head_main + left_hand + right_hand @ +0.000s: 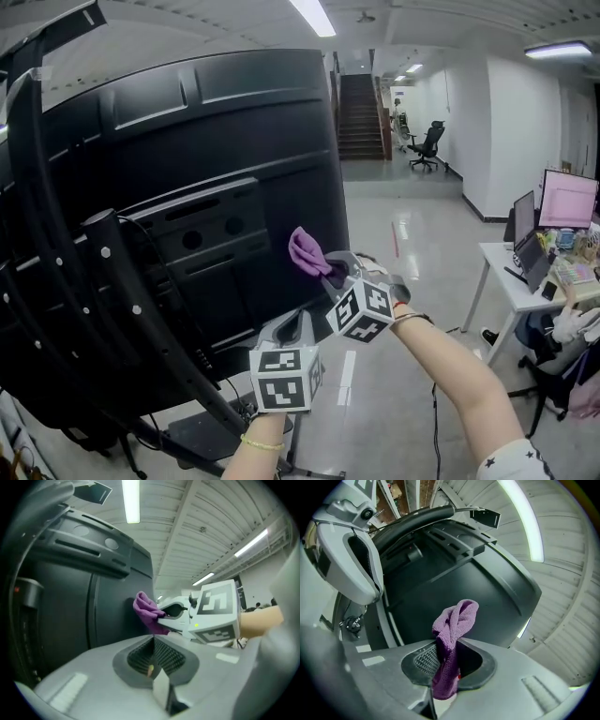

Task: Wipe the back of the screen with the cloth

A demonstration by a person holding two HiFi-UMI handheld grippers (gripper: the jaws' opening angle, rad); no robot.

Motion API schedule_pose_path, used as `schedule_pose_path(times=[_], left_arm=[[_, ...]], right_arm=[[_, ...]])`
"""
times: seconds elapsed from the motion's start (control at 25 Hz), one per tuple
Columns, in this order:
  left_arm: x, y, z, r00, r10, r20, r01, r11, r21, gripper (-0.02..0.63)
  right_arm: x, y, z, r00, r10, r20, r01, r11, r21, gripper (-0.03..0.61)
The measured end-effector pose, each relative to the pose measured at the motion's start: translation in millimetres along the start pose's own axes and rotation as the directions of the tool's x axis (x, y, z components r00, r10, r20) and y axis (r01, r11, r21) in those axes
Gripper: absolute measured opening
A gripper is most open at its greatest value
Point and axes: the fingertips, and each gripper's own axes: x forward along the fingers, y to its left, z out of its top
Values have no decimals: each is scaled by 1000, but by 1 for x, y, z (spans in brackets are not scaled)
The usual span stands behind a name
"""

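The big black back of the screen fills the left of the head view, on a dark stand. A purple cloth is pinched in my right gripper, which is shut on it, and the bunched end of the cloth presses against the panel near its right edge. In the right gripper view the cloth stands up out of the jaws in front of the screen back. My left gripper is shut on nothing, just below the right one and beside the panel. It sees the cloth and the right gripper.
The stand's black struts and base lie at lower left. At the right a white desk holds monitors, with a seated person's hand beside it. A glossy floor runs back to an office chair and stairs.
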Motion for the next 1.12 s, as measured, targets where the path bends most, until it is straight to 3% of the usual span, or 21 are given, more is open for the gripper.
schedule_pose_path(times=[0.2, 0.4, 0.52, 0.64, 0.8, 1.0, 1.12], left_arm=[[-5, 11, -51, 999, 21, -42, -24, 998, -52, 8], [-7, 17, -82, 997, 47, -67, -52, 996, -67, 8], [-14, 25, -97, 992, 90, -86, -96, 993, -70, 8], [-31, 44, -119, 983, 152, -101, -161, 983, -86, 8], [-54, 74, -146, 968, 228, -103, -240, 962, -127, 8], [-74, 102, -174, 943, 306, -133, -324, 935, -147, 8], [-70, 104, -181, 942, 306, -139, -325, 933, -152, 8]], right_arm=[[2, 59, -30, 996, 72, -52, -70, 997, 39, 67], [-1, 90, -55, 991, 102, -89, -95, 992, 79, 67], [-13, 107, -45, 993, 119, -27, -113, 979, 167, 67], [-26, 141, -14, 981, 163, 107, -188, 939, 287, 67], [-28, 196, 25, 951, 217, 220, -288, 881, 375, 67], [-18, 239, 50, 927, 234, 293, -359, 778, 515, 67], [-12, 242, 42, 931, 218, 294, -351, 758, 550, 67]])
